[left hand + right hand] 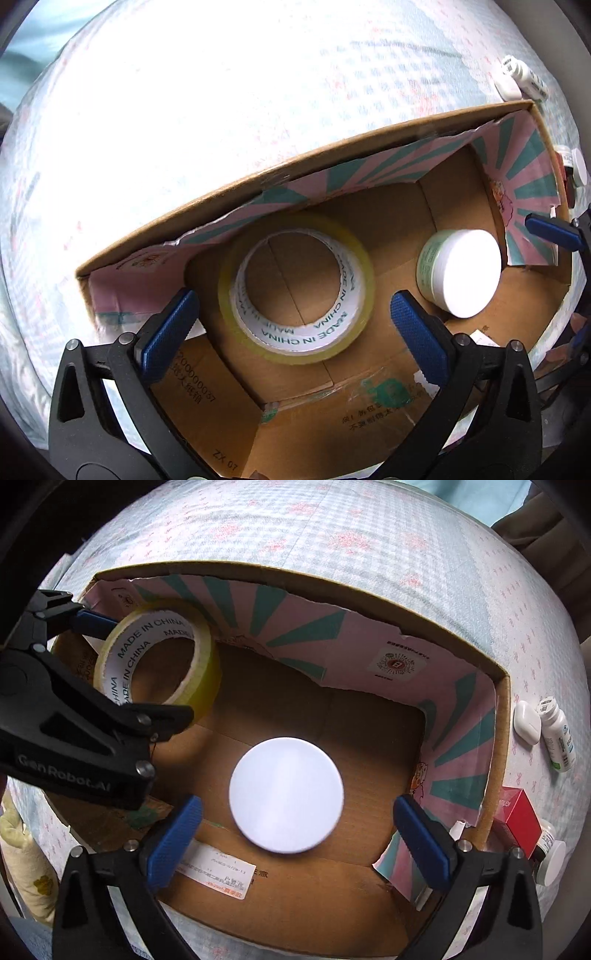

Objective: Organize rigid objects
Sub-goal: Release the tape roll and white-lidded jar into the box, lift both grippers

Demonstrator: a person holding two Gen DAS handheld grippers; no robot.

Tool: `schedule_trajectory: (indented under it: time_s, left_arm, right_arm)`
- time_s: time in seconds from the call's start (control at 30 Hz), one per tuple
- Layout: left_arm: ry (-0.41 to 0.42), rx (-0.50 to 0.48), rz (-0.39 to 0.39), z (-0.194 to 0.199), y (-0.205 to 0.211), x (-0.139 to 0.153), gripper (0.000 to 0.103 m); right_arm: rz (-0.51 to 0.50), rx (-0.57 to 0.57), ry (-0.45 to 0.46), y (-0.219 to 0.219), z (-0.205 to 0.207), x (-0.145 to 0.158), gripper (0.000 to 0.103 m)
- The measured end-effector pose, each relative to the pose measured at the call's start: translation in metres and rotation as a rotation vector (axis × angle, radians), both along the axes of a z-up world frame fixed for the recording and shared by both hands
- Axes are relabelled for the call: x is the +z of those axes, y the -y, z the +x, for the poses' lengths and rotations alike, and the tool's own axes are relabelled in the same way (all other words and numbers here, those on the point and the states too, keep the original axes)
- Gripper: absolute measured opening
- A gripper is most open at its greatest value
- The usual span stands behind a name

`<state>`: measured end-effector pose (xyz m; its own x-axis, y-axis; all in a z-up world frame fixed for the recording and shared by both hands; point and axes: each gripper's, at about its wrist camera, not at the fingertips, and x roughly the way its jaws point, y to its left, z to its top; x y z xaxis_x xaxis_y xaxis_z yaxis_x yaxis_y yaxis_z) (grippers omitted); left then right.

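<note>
We look down on a bed (369, 524) covered in pale blue checked cloth with pink flowers. On it sits an open cardboard box (502, 716), its flaps printed in pink and teal rays. Inside the box, our left gripper (291, 306) has its blue fingers spread wide either side of a tape roll (295, 284), which hangs tilted above the floor; whether they touch it we cannot tell. Our right gripper (295, 823) hovers open over a white-lidded jar (286, 794) standing on the box floor. Outside the right wall lie a red carton (521, 819), a white bottle (557, 734) and a small white case (526, 722).
</note>
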<state>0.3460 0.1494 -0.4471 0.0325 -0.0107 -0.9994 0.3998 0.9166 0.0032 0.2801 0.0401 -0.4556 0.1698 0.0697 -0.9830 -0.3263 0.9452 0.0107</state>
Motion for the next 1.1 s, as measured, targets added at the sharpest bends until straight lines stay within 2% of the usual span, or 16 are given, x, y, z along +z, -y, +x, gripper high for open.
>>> schedule_trajectory:
  time_s: [0.13,0.27,0.37,0.63,0.77,0.97,1.1]
  left_arm:
    - [0.022,0.025,0.0,0.0,-0.003,0.013,0.103]
    - [0.058,0.035,0.015,-0.004,-0.001,0.023,0.103]
    - [0.109,0.035,-0.001,-0.01,-0.009,0.042,0.103]
    - [0.163,0.075,-0.02,-0.017,-0.031,0.09,0.103]
    - [0.196,0.099,-0.04,-0.033,-0.039,0.113,0.103]
    - [0.274,0.128,-0.061,-0.061,-0.044,0.167,0.103]
    - [0.349,0.134,-0.146,-0.082,-0.039,0.208,0.103]
  right_arm:
    - [-0.013,0.026,0.012,-0.001,-0.013,0.003,0.103]
    - [-0.029,0.009,-0.022,0.003,-0.022,0.005,0.103]
    - [-0.059,-0.003,-0.069,0.003,-0.026,0.012,0.103]
    - [-0.06,-0.009,-0.015,0.006,-0.035,0.049,0.103]
    - [-0.014,-0.08,0.022,0.013,-0.031,0.075,0.103]
    - [0.018,-0.205,0.097,0.025,-0.054,0.13,0.103]
    - [0.021,-0.308,0.169,0.046,-0.07,0.166,0.103]
